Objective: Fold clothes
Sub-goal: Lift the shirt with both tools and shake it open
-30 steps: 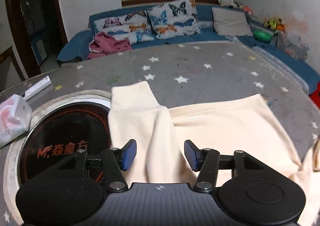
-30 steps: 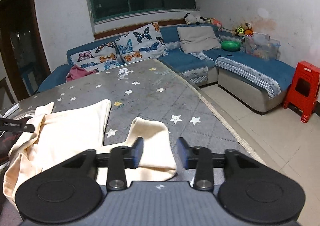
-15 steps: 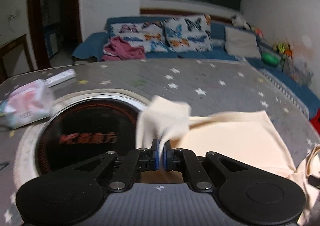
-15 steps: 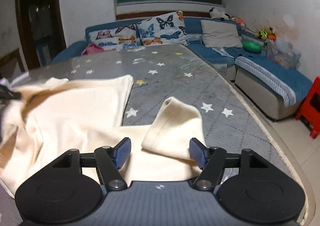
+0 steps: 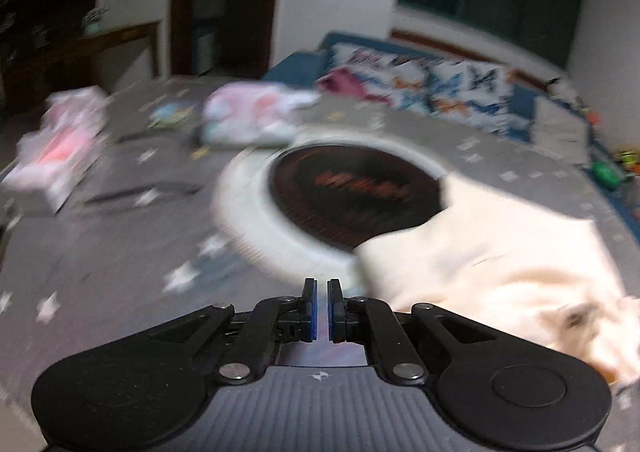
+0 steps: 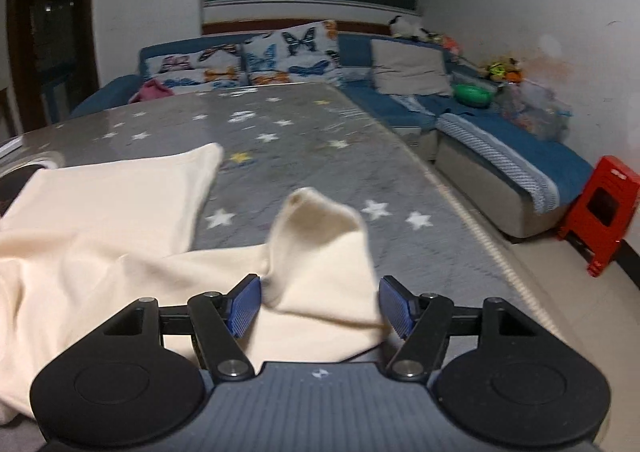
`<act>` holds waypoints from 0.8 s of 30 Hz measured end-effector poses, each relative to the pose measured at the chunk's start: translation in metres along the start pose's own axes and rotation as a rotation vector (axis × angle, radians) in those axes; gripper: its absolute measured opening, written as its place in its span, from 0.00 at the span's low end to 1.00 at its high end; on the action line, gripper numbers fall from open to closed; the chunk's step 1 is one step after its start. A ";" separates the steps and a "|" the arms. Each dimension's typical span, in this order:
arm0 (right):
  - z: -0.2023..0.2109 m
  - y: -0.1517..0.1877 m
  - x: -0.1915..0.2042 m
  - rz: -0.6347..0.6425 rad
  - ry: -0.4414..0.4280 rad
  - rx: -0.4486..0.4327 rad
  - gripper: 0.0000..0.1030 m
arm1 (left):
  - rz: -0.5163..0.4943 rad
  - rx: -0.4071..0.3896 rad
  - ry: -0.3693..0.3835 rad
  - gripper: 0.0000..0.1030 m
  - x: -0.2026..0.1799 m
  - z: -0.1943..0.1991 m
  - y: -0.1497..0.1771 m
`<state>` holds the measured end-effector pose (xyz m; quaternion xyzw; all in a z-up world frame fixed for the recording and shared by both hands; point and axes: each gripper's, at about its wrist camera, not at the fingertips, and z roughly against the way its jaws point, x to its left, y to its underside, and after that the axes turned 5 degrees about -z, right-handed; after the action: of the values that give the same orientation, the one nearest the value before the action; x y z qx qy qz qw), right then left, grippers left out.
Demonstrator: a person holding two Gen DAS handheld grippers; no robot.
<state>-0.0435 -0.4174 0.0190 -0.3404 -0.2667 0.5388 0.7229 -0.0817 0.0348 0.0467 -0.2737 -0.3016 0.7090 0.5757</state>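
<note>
1. The left wrist view looks forward and down over its tool (image 5: 319, 302), close above the star-patterned table (image 5: 120, 252), facing the round inset (image 5: 356, 192) and a dark doorway; it is blurred.
2. The right wrist view looks forward and down over its tool (image 6: 320, 306), low over the table (image 6: 320, 156), facing the sofa (image 6: 500, 140) and window.
3. Both views share the cream garment (image 5: 500, 252) (image 6: 100, 220), the table and the butterfly cushions (image 6: 292, 52).

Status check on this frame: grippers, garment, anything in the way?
Left gripper shut, empty. Right gripper open astride the cream sleeve. Garment body spread on the table. Nothing in the way.
</note>
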 end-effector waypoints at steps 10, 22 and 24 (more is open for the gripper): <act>0.022 -0.009 -0.037 -0.053 0.100 -0.068 0.64 | -0.131 -0.051 0.102 0.38 -0.036 0.001 -0.013; 0.062 -0.010 0.048 0.173 -0.499 0.031 0.51 | -0.310 -0.003 0.214 0.11 -0.098 -0.055 -0.019; 0.069 -0.007 0.070 0.232 -0.558 0.045 0.47 | -0.291 -0.022 0.205 0.03 -0.089 -0.049 -0.019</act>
<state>-0.0721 -0.3372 0.0689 -0.1914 -0.4024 0.6962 0.5628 -0.0166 -0.0441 0.0315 -0.3042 -0.2855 0.5834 0.6969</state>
